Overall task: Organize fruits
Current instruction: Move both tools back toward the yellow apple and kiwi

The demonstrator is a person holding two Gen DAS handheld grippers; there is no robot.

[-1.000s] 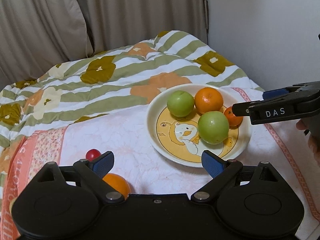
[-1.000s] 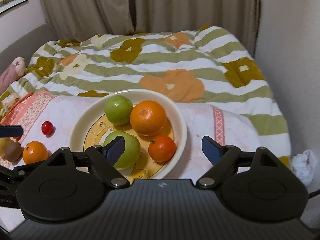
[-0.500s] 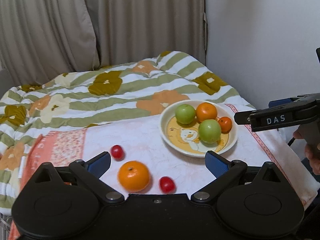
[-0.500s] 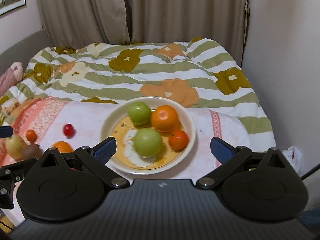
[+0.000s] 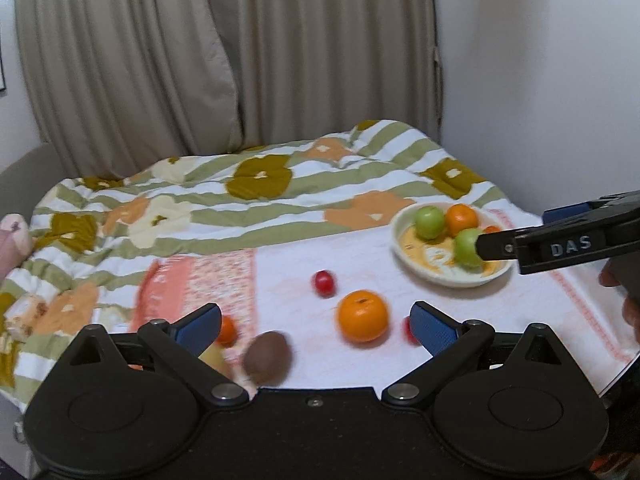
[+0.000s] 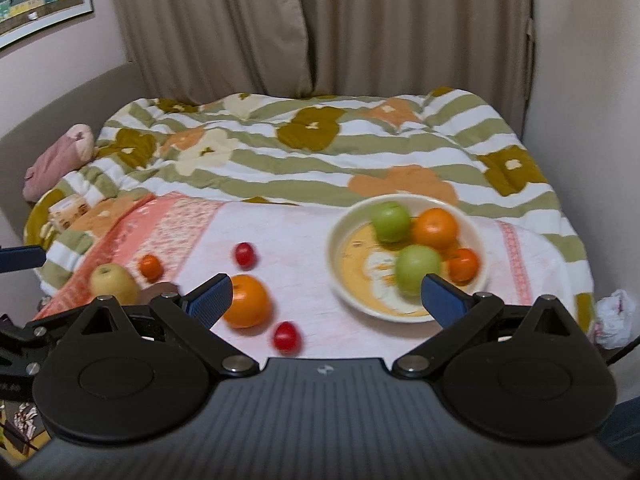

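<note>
Four fruits lie in the bowl (image 6: 404,312): two green apples (image 6: 391,222), one large orange (image 6: 435,227) and one small orange (image 6: 463,265). Outside the bowl, on the pink-and-white cloth (image 6: 304,272), lie a second large orange (image 6: 247,300), two red cherry tomatoes (image 6: 245,255), a small mandarin (image 6: 151,267), a yellow-green apple (image 6: 111,282) and a brown kiwi (image 5: 267,358), all to the left of the bowl and well apart from it.

Left gripper (image 5: 316,326): jaws spread wide, nothing between the blue pads; the loose large orange shows in the gap beyond them. Right gripper (image 6: 327,300): jaws spread wide, nothing held; its right pad overlaps the near rim of the bowl in the picture.

In the left wrist view the side of the right gripper crosses in front of the bowl and hides part of the nearer green apple and most of the small orange.

The cloth covers a bed with a striped floral quilt (image 6: 320,148) behind the bowl. Beige curtains (image 6: 320,28) hang behind the bed; a plain wall stands right of the bowl.

Only the right wrist view shows the framed picture (image 6: 40,0), the crumpled white item (image 6: 616,316) right of the bed, and the yellow-green apple unobstructed. Only the left wrist view shows the kiwi in full and part of the person's hand (image 5: 624,292)
</note>
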